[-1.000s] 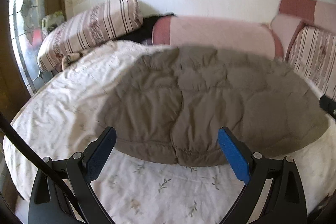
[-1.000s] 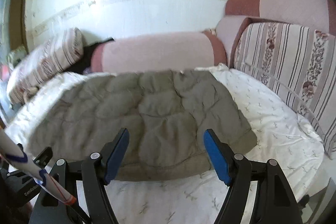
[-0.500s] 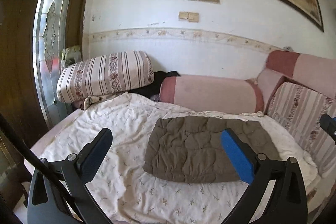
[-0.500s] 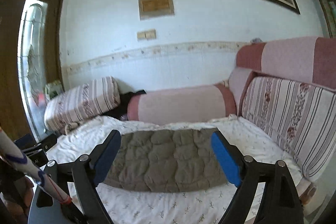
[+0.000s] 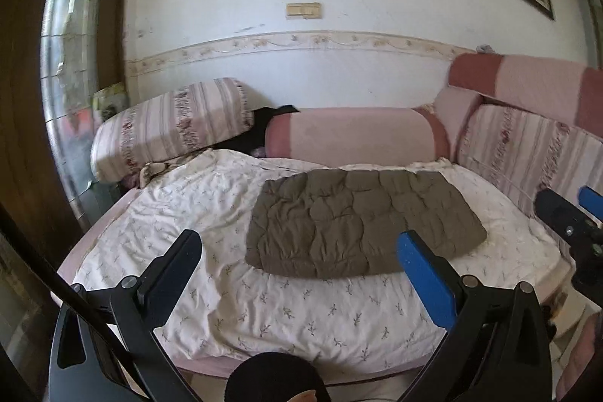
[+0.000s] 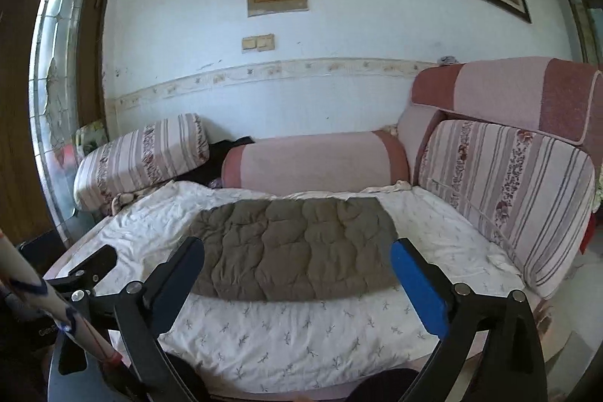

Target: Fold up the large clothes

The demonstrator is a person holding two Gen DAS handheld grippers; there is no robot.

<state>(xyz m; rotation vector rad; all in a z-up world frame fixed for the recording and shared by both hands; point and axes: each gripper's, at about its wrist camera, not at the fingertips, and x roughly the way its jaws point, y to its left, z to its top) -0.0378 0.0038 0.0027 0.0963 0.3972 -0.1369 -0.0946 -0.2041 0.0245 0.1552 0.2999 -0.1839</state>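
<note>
A folded olive-brown quilted garment (image 5: 361,221) (image 6: 301,225) lies flat as a rectangle on the white flowered sheet (image 5: 301,311) (image 6: 301,323) of a sofa bed. My left gripper (image 5: 297,243) hangs open in front of the bed's near edge, well short of the garment, with nothing between its fingers. My right gripper (image 6: 297,247) is held back the same way; its jaws are opening and are empty. The right gripper (image 5: 565,221) shows at the right edge of the left wrist view. The left gripper (image 6: 94,262) shows at the left of the right wrist view.
A pink bolster (image 5: 354,134) and a striped pillow (image 5: 169,123) lie along the wall behind the sheet. Striped back cushions (image 6: 508,191) close off the right side. A glazed wooden door (image 5: 68,81) stands at the left. A white pole (image 6: 37,304) crosses the lower left.
Both grippers have drawn back and risen away from the garment, which now looks small and far off. The right jaws have spread wider. The garment lies still.
</note>
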